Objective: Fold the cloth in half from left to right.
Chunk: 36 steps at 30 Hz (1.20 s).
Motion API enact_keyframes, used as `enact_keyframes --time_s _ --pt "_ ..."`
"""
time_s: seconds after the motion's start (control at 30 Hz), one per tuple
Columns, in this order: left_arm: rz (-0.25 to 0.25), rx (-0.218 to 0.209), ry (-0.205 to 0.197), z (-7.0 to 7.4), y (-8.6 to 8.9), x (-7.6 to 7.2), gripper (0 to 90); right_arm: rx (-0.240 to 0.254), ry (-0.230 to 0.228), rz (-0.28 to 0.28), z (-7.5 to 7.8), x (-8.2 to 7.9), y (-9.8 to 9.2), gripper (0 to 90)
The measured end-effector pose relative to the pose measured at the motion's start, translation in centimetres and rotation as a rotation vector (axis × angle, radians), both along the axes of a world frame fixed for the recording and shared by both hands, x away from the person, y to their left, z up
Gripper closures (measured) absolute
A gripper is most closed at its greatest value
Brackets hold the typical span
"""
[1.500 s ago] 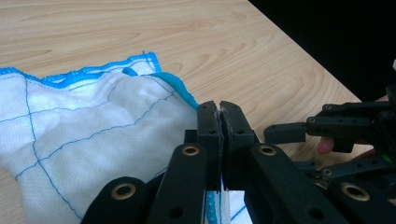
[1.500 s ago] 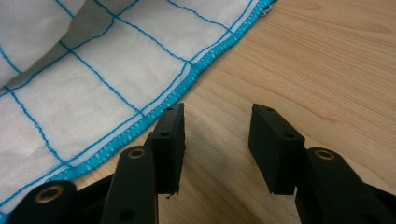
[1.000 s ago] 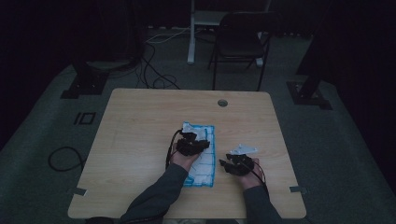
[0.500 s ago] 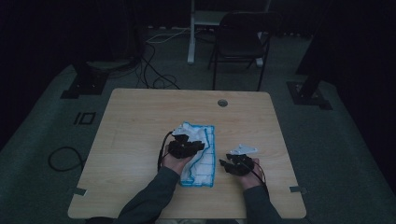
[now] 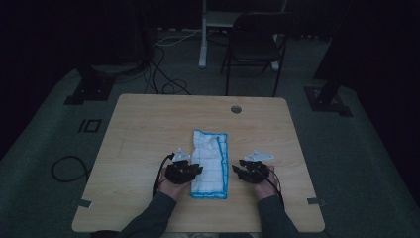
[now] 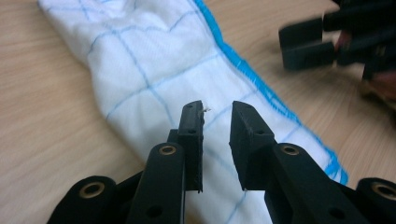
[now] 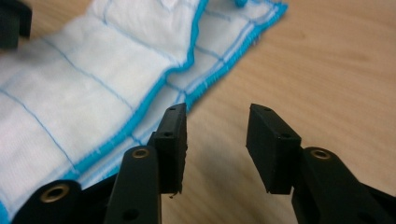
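Cloth (image 5: 210, 162), white with blue grid lines and a blue hem, lies folded into a long strip near the front of the table (image 5: 148, 129) in the high view, flanked by my left gripper (image 5: 196, 169) and right gripper (image 5: 237, 171), placed to work its long edges. In the left gripper view, my left gripper (image 6: 216, 122) hovers over the fabric, jaws narrowly parted and gripping nothing. In the right gripper view, my right gripper (image 7: 216, 135), having just narrowed, stands open over bare wood beside the hem; no containers are present.
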<state>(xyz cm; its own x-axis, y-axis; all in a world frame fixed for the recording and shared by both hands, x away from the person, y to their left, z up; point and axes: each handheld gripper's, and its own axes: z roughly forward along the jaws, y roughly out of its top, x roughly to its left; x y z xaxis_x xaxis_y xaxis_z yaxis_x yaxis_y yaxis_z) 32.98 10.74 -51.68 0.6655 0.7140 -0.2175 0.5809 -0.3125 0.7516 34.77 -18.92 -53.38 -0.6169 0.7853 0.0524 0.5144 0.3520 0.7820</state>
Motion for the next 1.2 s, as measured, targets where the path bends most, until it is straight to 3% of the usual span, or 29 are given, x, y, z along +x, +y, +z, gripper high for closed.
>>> enact_keyframes --time_s 0.27,0.53,0.87,1.07,1.1,1.13,1.17,1.2 --pt "0.015 0.037 -0.012 -0.8 1.7 -1.6 74.3 0.022 -0.051 0.013 1.9 1.7 1.9 70.2" --pt "0.037 0.015 -0.003 -1.9 2.3 -1.8 72.6 0.048 -0.065 -0.001 3.5 4.4 4.0 68.5" --pt "0.044 0.026 0.012 -2.3 2.3 -1.8 71.8 0.075 -0.041 -0.068 4.7 8.6 6.0 65.3" --pt "0.046 0.03 0.015 -2.4 2.2 -1.9 71.8 0.085 -0.002 -0.079 4.0 10.4 7.0 63.9" --pt "0.046 0.03 0.017 -2.4 2.3 -1.9 71.8 0.078 0.03 -0.091 3.0 11.1 7.4 62.5" --pt "0.046 0.03 0.017 -2.4 2.3 -1.9 71.9 0.078 0.03 -0.091 3.0 11.1 7.4 62.5" --pt "0.047 0.028 0.017 -2.4 2.3 -1.9 71.8 0.058 0.072 -0.11 1.9 11.6 7.6 60.4" --pt "0.047 0.028 0.017 -2.4 2.3 -1.9 71.8 0.058 0.072 -0.11 1.9 11.6 7.6 60.4"
